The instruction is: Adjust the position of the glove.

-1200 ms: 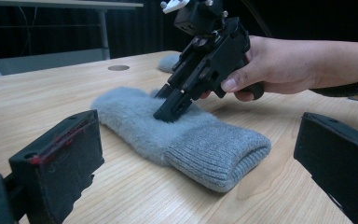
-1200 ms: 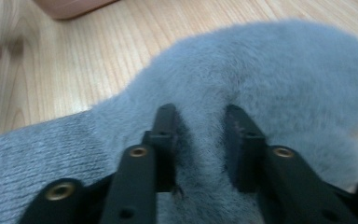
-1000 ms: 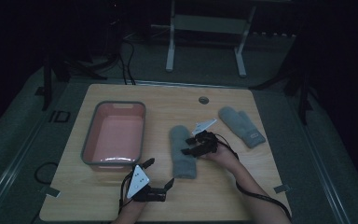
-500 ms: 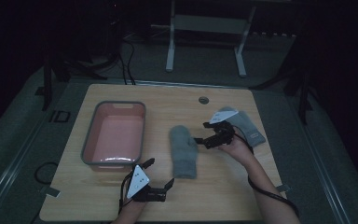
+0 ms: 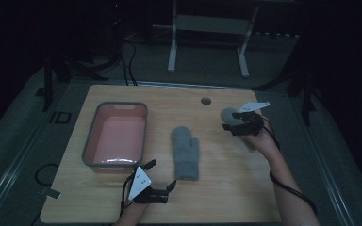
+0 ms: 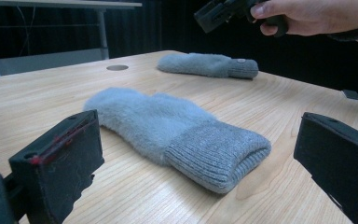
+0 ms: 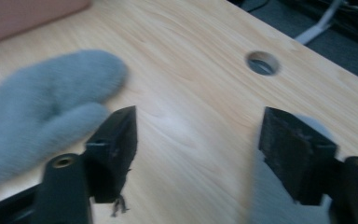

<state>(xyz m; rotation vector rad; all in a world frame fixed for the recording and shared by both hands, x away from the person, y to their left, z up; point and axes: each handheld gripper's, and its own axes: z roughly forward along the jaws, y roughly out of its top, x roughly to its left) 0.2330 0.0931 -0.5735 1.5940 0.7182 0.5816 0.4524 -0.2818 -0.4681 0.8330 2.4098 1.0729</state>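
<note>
On the wooden counter (image 5: 226,188), both claws gape empty: right claw (image 5: 231,121) hovers over the far mitten (image 6: 207,64), seemingly lining up a grasp, left claw (image 5: 161,180) resting.

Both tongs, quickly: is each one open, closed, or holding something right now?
Left tongs: open, holding nothing.
Right tongs: open, holding nothing, above the far mitten.
</note>
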